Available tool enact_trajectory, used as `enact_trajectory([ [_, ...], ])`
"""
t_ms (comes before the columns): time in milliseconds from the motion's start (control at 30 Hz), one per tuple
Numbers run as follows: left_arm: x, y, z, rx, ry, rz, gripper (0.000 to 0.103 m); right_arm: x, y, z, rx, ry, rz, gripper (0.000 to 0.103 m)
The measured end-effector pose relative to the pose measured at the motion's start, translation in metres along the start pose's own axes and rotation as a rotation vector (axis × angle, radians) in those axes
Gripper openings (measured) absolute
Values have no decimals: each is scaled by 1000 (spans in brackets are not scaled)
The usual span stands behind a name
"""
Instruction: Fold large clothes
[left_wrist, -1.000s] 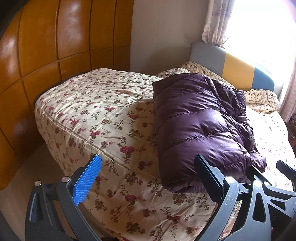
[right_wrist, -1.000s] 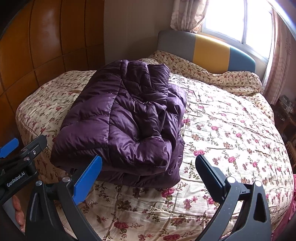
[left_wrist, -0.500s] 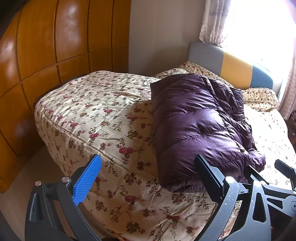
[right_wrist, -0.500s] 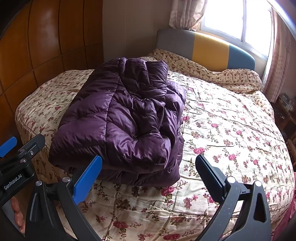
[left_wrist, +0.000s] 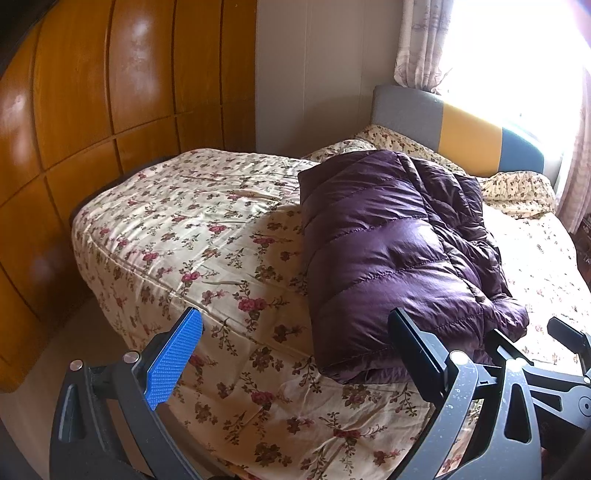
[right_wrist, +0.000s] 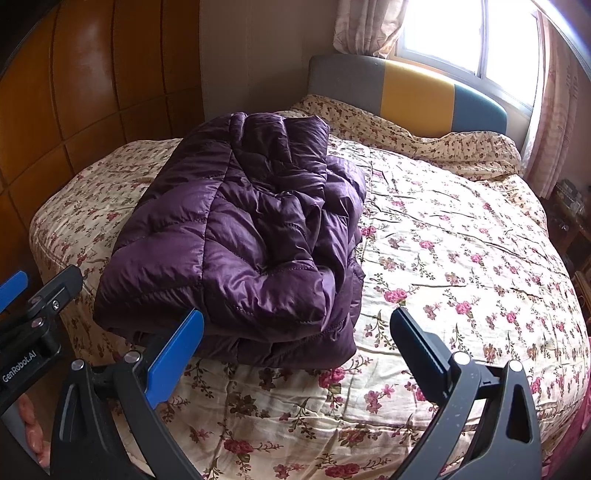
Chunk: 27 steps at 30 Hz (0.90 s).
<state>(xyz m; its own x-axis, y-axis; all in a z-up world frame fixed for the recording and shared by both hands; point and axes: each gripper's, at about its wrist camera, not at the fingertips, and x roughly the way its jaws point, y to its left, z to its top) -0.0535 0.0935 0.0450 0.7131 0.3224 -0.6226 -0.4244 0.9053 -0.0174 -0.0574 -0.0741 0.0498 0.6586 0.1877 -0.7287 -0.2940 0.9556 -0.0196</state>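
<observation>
A purple quilted down jacket (left_wrist: 388, 254) lies folded into a thick bundle on the floral bedspread (left_wrist: 207, 236); it also shows in the right wrist view (right_wrist: 243, 240). My left gripper (left_wrist: 291, 354) is open and empty, held above the bed's near edge, just left of the jacket's front end. My right gripper (right_wrist: 295, 350) is open and empty, held in front of the jacket's near edge without touching it. The left gripper also appears at the left edge of the right wrist view (right_wrist: 40, 302).
The bed (right_wrist: 461, 266) has a grey, yellow and blue headboard (right_wrist: 413, 96) under a bright window (right_wrist: 476, 33). Wooden wardrobe panels (left_wrist: 92, 110) stand along the left side, with a strip of floor (left_wrist: 44, 369) between them and the bed. A bedside cabinet (right_wrist: 572, 221) stands at the right.
Both grippers have drawn back slightly from the bed, so the jacket looks a little farther away. The jacket has not moved. Both grippers stay open.
</observation>
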Motion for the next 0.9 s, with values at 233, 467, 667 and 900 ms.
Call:
enact_trajectory([
  [233,-4,-6,1,27,-16,-13,100,1,-5,0,21,5,-11,101],
  [467,-5,-13,0,49,-23,-21,100,0,-8,0,25,5,-12,101],
  [667,-3,-13,-1,55,-18,-15,100,1,-8,-1,27,7,-11,101],
  [900,4,-11,-3,41,20,-11,100,2,-8,-1,31,11,-7,101],
])
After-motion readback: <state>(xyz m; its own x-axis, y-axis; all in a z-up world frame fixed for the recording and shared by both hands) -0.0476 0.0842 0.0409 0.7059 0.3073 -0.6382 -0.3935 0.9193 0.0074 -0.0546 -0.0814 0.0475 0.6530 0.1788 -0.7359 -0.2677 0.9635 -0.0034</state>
